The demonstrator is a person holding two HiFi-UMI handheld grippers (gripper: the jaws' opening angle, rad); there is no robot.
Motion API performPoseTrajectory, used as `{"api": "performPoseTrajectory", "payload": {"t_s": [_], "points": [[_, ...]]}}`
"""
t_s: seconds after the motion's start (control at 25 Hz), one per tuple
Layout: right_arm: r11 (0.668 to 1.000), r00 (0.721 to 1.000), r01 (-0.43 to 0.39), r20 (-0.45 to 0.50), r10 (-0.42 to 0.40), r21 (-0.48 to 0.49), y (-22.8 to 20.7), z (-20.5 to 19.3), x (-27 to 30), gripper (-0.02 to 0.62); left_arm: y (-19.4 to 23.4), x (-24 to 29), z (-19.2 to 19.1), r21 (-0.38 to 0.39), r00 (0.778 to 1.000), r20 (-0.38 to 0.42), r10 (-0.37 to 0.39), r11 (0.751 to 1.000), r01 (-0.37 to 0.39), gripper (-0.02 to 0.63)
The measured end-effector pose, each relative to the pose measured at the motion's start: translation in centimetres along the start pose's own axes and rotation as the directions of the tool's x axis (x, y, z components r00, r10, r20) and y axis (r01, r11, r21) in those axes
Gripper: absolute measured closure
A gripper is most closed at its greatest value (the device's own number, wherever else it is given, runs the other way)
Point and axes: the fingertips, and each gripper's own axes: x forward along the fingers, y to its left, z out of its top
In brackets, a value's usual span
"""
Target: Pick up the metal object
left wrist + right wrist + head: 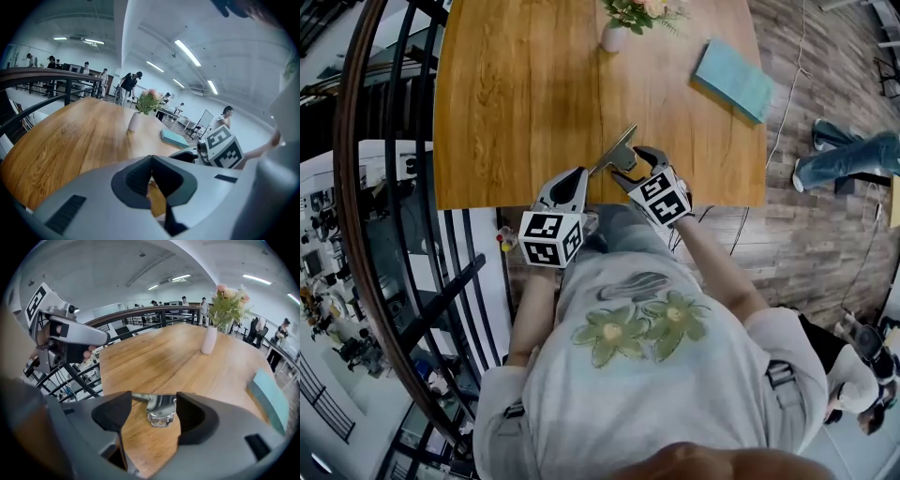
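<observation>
Right gripper jaws wide apart, metal object between them, flat on bench, not clamped. Left gripper jaws closed, empty.

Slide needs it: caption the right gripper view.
Right tool, jaws open, frames the metal object on the wooden table.

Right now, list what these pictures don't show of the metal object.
1. Head view: the metal object's near end, partly covered by the right hand-held gripper.
2. Left gripper view: the whole object, behind the left hand-held gripper's own body.
3. Right gripper view: its thin end, behind a jaw; whether the other jaw touches it.
</observation>
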Motion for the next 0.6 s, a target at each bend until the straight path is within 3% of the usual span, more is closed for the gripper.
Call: {"api": "performPoseTrajectory", "payload": {"t_s": [0.6], "points": [[1.000, 0.995, -0.010, -0.102, 0.010, 0.003, -0.5, -2.7, 3.5, 0.310, 1.3, 1.2, -1.0, -0.030, 0.999, -0.038, 0.002, 1.000, -0.003, 0.592]]}}
